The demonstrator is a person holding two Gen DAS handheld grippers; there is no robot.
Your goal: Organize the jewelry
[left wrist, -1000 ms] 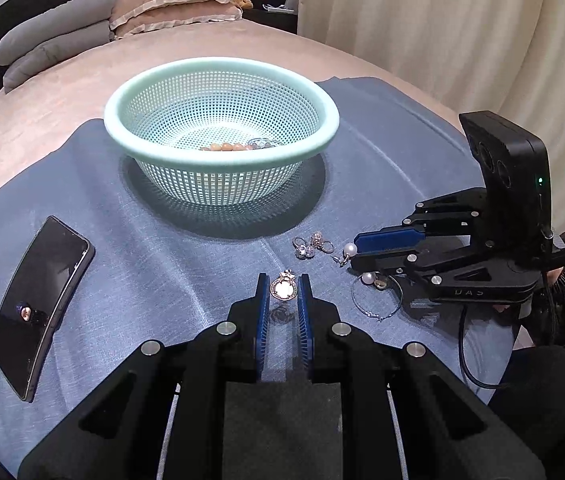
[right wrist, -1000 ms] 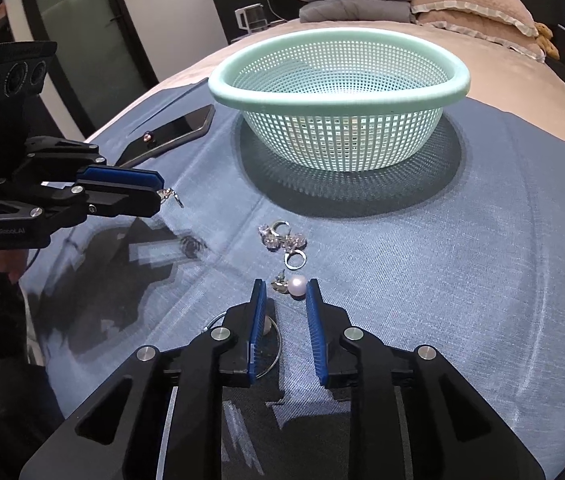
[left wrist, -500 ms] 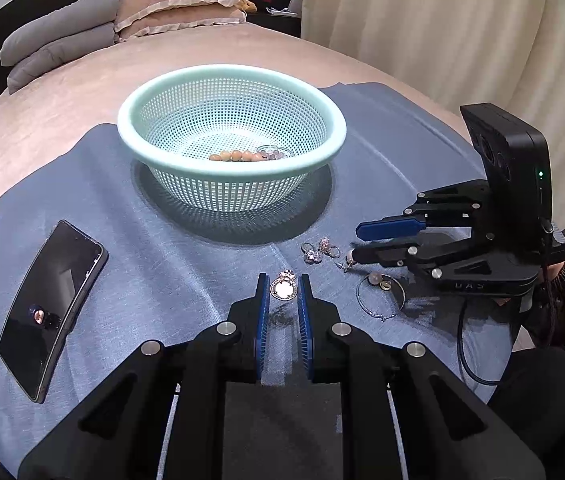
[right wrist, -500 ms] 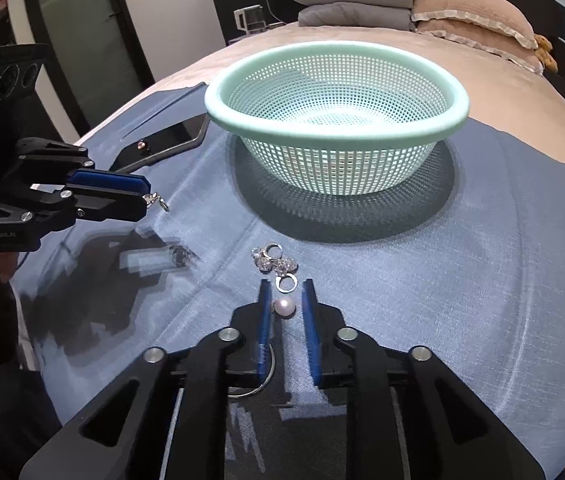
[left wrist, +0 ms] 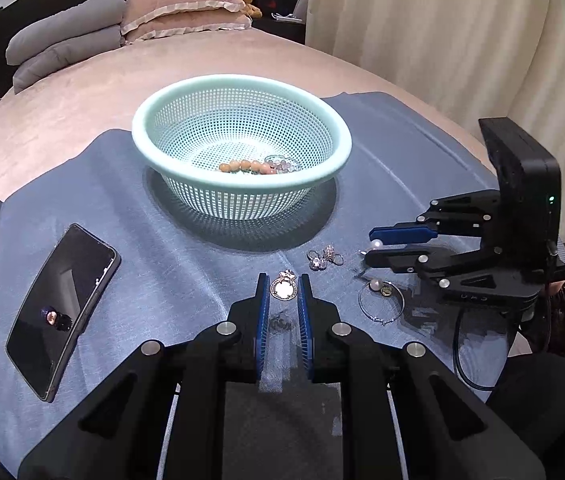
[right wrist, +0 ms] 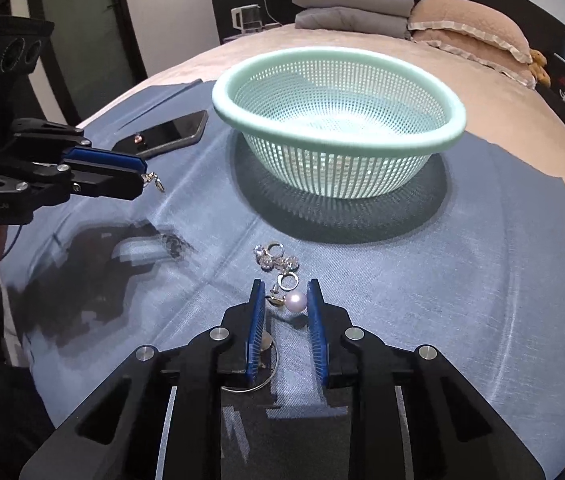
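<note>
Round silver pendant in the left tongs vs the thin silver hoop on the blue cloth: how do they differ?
The round silver pendant is pinched in the left tongs, lifted off the blue cloth; the thin silver hoop lies flat on it, ungripped. The pendant is a small filled disc with a pale centre; the hoop is a larger open wire ring. Both are silver-toned and outside the mint plastic basket.

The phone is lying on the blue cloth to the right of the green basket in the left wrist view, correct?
Not quite. In the left wrist view the phone lies on the blue cloth to the left of the green basket, not the right.
</note>
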